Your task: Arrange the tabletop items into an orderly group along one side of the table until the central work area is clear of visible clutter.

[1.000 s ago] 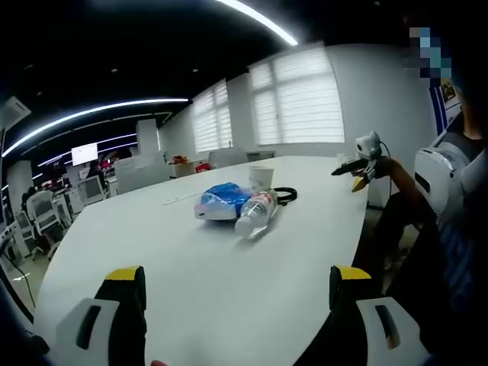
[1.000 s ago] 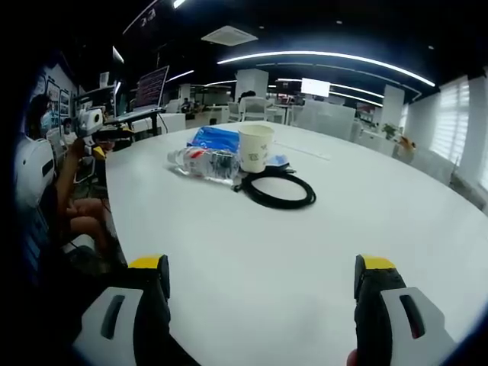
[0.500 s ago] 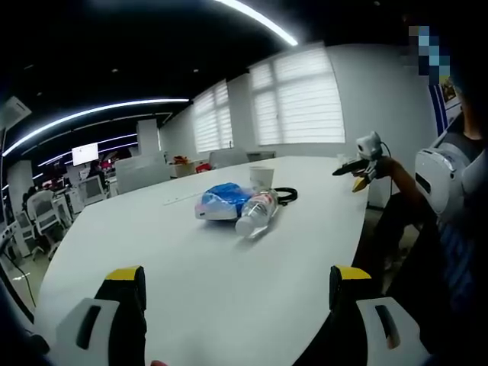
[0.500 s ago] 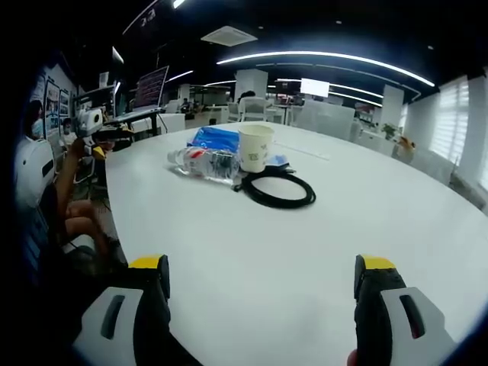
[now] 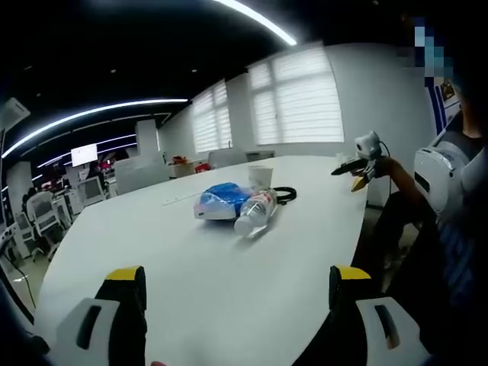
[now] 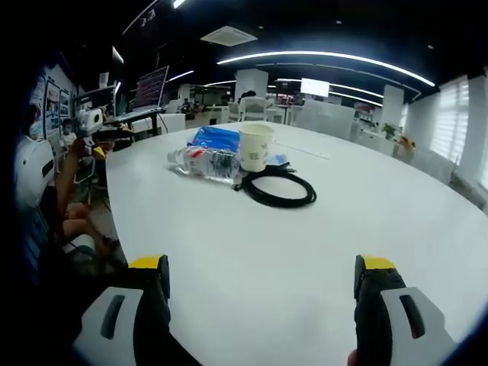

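Nothing has shifted since a second ago: both our grippers hang where they were and the clutter lies untouched.

In the left gripper view, our left gripper (image 5: 239, 293) hovers over the near edge of the white table (image 5: 191, 267), jaws spread wide apart with nothing between them. Out toward the middle of the table lies the clear plastic water bottle (image 5: 254, 213) on its side, touching the blue plastic bag (image 5: 222, 200) beside it. Just behind them stands the paper cup (image 5: 261, 177), upright, with the coiled black cable (image 5: 285, 195) next to it. At the table's far right edge we catch our right gripper (image 5: 357, 165), held up off the surface in a hand; from here we cannot tell how its jaws stand.

In the right gripper view, the right gripper (image 6: 263, 284) is also over a table edge, jaws wide apart and empty. The cable (image 6: 276, 189) lies nearest, a flat loop on the tabletop (image 6: 305, 252). The cup (image 6: 255, 148) stands just behind it, the bottle (image 6: 203, 162) lies to its left, and the blue bag (image 6: 214, 139) sits behind the bottle. Beyond the table's left edge the left gripper (image 6: 99, 131) is held up by a hand.

All four items sit clustered together, well apart from both grippers.
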Demonstrator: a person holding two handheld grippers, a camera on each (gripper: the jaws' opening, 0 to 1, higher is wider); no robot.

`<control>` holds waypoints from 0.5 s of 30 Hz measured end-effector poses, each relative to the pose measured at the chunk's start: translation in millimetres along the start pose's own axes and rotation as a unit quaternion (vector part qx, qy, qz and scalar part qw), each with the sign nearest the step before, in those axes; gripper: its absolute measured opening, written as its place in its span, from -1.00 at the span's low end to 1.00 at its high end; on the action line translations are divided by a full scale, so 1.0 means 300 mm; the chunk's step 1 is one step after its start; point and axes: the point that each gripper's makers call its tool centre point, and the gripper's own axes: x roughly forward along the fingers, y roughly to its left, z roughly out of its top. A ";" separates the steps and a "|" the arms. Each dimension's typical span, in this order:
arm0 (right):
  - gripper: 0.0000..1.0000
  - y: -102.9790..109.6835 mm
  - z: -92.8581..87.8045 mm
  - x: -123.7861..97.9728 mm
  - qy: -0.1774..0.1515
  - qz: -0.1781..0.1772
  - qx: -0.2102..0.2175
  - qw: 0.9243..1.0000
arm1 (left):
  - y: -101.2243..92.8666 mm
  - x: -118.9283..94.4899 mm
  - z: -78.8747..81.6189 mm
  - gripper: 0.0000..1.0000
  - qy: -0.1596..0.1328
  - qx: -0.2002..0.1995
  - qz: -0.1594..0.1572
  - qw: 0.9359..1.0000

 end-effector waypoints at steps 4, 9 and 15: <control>0.95 0.001 -0.001 0.002 0.001 0.001 -0.001 1.000 | 0.002 0.004 0.001 0.99 -0.002 0.000 0.000 1.000; 0.95 -0.003 0.001 0.000 0.001 0.000 -0.002 1.000 | -0.007 0.008 -0.001 0.98 -0.003 0.001 -0.003 1.000; 0.95 0.002 0.001 0.000 0.001 0.001 -0.003 1.000 | 0.007 0.003 0.003 0.96 -0.006 0.000 0.004 1.000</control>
